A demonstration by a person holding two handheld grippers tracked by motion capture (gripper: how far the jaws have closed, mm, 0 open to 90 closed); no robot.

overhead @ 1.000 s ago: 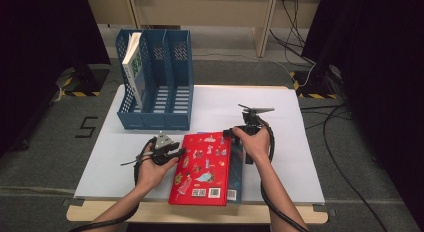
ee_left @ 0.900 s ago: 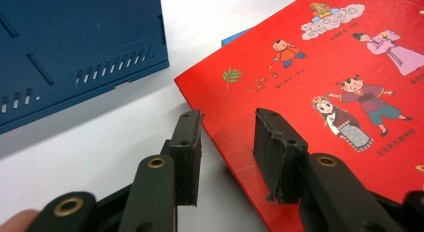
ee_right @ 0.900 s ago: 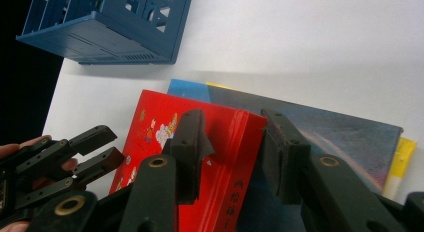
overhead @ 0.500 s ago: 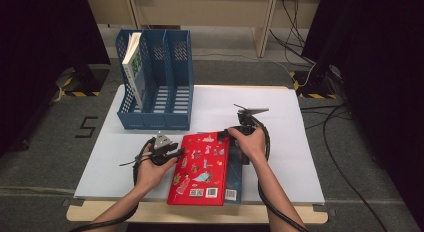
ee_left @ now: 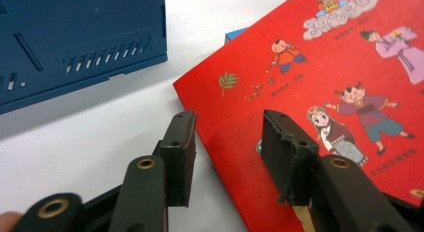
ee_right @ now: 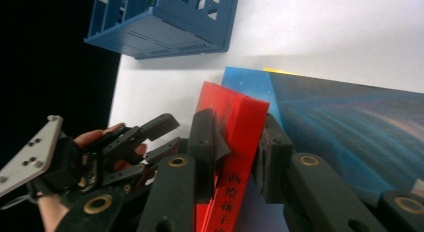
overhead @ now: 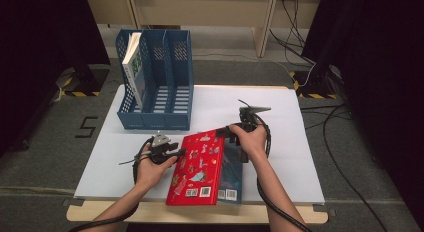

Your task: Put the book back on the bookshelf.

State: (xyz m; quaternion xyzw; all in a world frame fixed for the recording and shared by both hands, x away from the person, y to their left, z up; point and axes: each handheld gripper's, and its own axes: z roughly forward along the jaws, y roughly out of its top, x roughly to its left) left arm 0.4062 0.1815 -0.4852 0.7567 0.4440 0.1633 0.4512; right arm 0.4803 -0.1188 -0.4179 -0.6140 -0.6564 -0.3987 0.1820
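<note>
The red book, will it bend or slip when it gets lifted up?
The red book probably stays stiff: its spine looks thick where the right gripper pinches it, and the raised edge looks straight. Its cover looks glossy, so it might slip a little. It lies partly on a blue book, so lifting could nudge that one.

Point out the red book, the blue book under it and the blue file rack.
red book (overhead: pixel 200 164), high view, middle of its cover.
blue book (ee_right: pixel 345 122), right gripper view, its bare cover.
blue file rack (overhead: pixel 156 119), high view, front wall.
</note>
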